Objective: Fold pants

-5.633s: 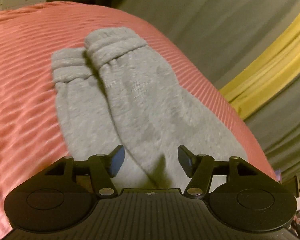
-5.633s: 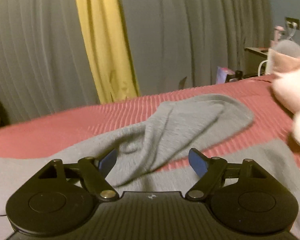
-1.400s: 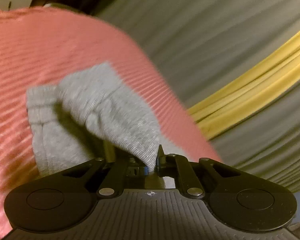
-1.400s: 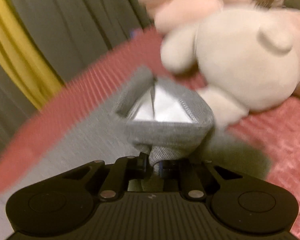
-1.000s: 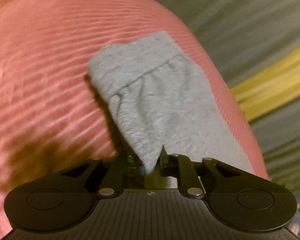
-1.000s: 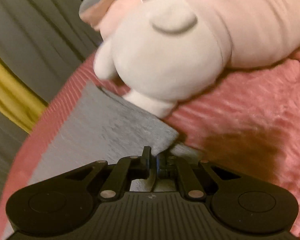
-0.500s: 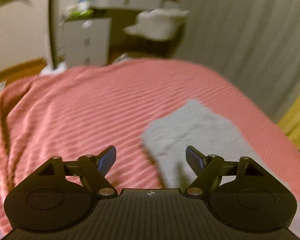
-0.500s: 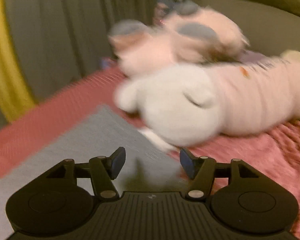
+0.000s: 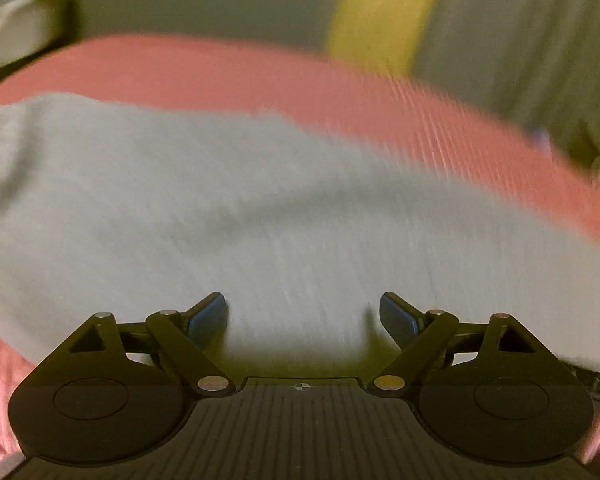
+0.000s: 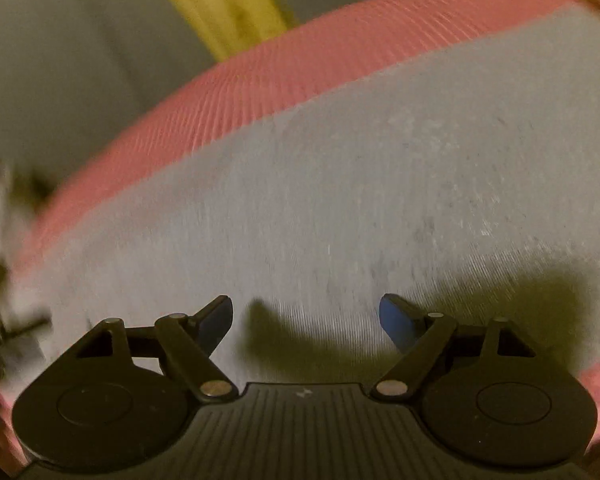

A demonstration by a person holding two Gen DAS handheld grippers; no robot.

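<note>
Left gripper (image 9: 302,312), right gripper (image 10: 306,314): both spread wide, empty (blurred), pants (image 9: 280,208) at 12 o'clock; risk: single-layer pinch skews fold.

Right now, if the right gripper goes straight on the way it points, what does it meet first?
Most likely the gray pants. The right gripper is open, with the cloth spread directly ahead of it on the pink bedspread. Its shadow falls on the cloth, so it seems near, but blur leaves depth unclear.
</note>
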